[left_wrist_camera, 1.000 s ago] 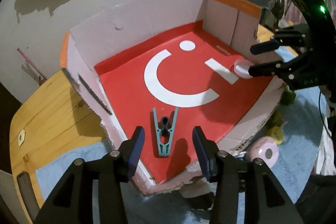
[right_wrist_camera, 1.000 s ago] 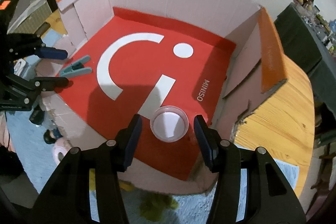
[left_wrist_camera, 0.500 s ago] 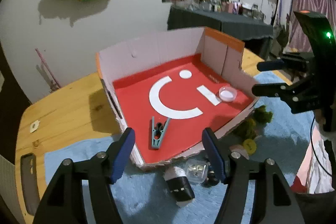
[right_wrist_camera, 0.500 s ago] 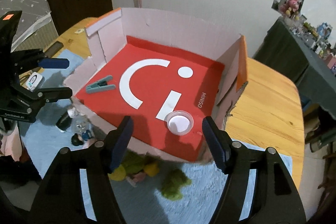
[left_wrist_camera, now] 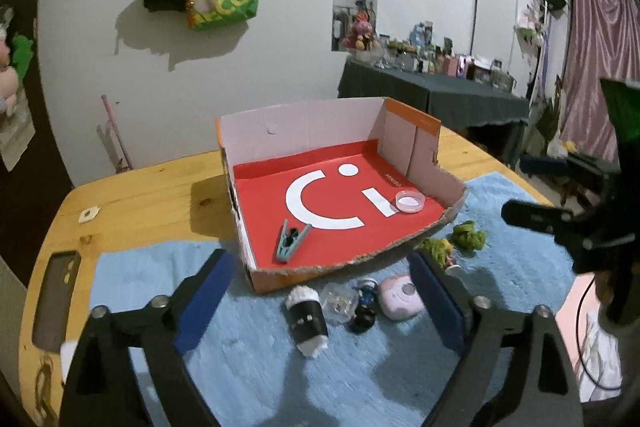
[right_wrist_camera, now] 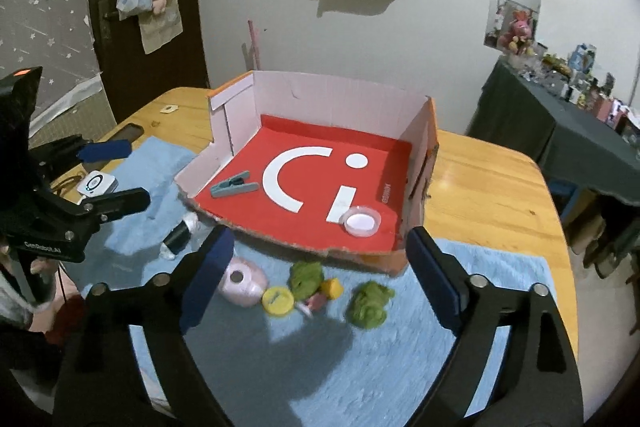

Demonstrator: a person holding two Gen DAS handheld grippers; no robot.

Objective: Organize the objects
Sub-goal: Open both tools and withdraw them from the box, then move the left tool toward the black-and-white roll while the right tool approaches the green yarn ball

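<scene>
An open cardboard box point(left_wrist_camera: 425, 151) with a red floor stands on the wooden table. A teal clip point(left_wrist_camera: 291, 242) point(right_wrist_camera: 234, 185) lies in it near the front left, and a small clear round dish point(left_wrist_camera: 409, 202) point(right_wrist_camera: 361, 222) near the front right. My left gripper point(left_wrist_camera: 318, 279) hangs back over the blue mat; its jaws are opening, with nothing between them. My right gripper point(right_wrist_camera: 318, 255) is likewise clear of the box, its jaws opening and empty. Each gripper shows at the edge of the other's view: left gripper point(right_wrist_camera: 114, 175), one of the right gripper's fingers point(left_wrist_camera: 528, 215).
On the blue mat point(left_wrist_camera: 260, 379) before the box lie a black-and-white cylinder point(left_wrist_camera: 307, 321), a clear case point(left_wrist_camera: 339, 301), a pink camera-shaped toy point(left_wrist_camera: 397, 291), green fluffy pieces point(right_wrist_camera: 370, 303) and a yellow disc point(right_wrist_camera: 277, 301). A phone point(left_wrist_camera: 56, 301) lies at the table's left edge.
Both grippers have pulled back and up away from the box, and their jaws have spread wide. The clip and the dish stay lying on the red floor.
</scene>
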